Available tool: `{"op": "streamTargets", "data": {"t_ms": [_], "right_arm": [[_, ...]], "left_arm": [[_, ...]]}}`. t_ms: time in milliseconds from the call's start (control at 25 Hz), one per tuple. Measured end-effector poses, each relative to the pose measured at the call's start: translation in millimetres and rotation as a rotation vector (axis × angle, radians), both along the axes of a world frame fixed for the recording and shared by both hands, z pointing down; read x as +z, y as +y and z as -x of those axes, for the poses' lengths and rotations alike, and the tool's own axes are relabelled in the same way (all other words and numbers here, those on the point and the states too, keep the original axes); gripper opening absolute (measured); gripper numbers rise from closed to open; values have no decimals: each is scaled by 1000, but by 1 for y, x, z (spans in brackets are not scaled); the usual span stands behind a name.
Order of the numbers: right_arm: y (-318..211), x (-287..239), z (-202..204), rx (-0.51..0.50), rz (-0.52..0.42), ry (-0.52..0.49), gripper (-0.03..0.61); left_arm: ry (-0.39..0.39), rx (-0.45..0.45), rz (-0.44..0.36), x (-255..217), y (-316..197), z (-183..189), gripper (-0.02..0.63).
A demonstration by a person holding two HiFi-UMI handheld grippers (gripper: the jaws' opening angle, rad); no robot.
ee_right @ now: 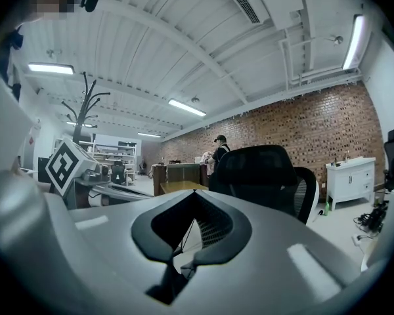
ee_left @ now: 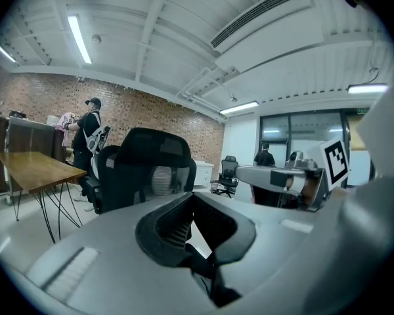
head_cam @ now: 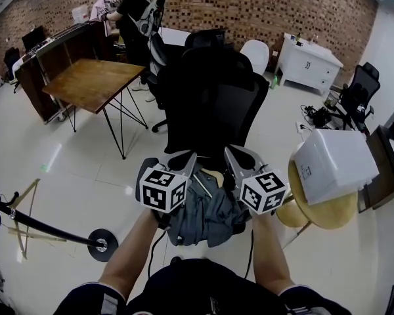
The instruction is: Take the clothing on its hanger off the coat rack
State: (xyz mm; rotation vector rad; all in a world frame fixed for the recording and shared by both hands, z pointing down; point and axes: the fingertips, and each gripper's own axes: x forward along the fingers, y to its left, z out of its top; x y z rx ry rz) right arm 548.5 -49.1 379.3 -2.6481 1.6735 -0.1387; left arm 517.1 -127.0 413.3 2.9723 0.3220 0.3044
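A grey garment on a wooden hanger lies bunched on the seat of a black office chair, directly below both grippers. My left gripper and right gripper hover side by side above it, pointing at the chair back. In the left gripper view the left gripper is shut with nothing between its tips. The right gripper is likewise shut and empty. The black coat rack stands at the lower left, its round base on the floor. Its branched top shows in the right gripper view.
A wooden table on thin black legs stands to the left of the chair. A white box rests on a round wooden stool at the right. A person stands by a counter at the back, and a white cabinet is at the far right.
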Motion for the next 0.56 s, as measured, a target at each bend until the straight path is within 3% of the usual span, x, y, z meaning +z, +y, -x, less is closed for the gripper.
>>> {"op": "streamTargets", "data": {"t_ms": [560], "right_arm": [[4, 0, 3, 9, -2, -1, 0]], "left_arm": [[7, 2, -2, -2, 2, 4, 12]]}}
